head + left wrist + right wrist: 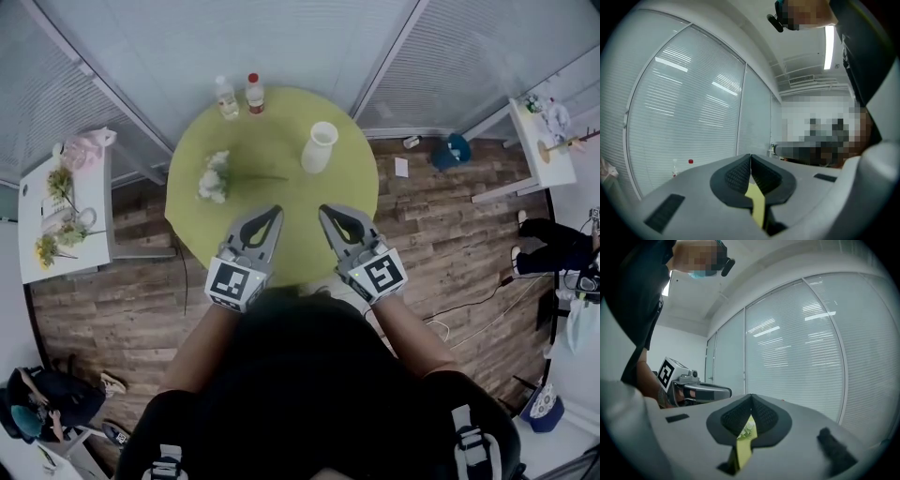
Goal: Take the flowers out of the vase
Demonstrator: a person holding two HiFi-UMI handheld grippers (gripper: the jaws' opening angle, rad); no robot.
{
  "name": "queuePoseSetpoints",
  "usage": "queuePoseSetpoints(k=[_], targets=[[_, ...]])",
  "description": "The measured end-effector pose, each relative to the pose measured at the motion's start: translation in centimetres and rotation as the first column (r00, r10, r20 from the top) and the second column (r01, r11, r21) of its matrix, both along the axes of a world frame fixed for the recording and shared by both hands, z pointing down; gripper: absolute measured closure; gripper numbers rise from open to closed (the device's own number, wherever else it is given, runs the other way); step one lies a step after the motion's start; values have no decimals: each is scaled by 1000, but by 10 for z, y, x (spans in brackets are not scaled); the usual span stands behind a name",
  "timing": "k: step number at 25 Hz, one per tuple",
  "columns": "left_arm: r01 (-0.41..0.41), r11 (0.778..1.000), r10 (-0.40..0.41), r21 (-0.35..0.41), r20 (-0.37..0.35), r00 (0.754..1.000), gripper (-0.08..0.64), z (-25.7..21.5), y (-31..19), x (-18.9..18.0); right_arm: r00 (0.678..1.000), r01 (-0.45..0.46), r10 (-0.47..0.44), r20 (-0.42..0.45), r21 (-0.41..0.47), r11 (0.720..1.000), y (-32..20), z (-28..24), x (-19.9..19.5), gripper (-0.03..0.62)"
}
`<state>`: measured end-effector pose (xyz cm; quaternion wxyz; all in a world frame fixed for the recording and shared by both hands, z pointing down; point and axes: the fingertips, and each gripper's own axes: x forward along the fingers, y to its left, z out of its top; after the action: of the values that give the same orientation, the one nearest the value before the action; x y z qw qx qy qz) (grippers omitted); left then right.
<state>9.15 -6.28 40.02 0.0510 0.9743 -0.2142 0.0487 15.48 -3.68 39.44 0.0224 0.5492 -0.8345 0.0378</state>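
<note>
A bunch of white flowers (214, 176) with a green stem lies flat on the round green table (281, 225), left of centre. The white vase (319, 147) stands upright to the right of them, with nothing showing in its mouth. Both grippers hover over the table's near edge, short of flowers and vase. My left gripper (274, 212) is shut and empty; its pads meet in the left gripper view (750, 158). My right gripper (326, 212) is also shut and empty (751, 398). In the right gripper view the left gripper (696, 391) shows alongside.
Two bottles (239, 95) stand at the table's far edge. A white side table (42, 258) with more flowers stands at the left, another white table (544, 159) at the right. Blinds line the windows behind. A blue object (454, 150) sits on the wooden floor.
</note>
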Motion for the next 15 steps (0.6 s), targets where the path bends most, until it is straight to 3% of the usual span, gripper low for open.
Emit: queuePoseSetpoints(k=[15], targets=[[43, 999, -44, 29, 8, 999, 546, -15, 61, 20, 998, 56, -56, 8, 21, 998, 53, -11, 18, 574]])
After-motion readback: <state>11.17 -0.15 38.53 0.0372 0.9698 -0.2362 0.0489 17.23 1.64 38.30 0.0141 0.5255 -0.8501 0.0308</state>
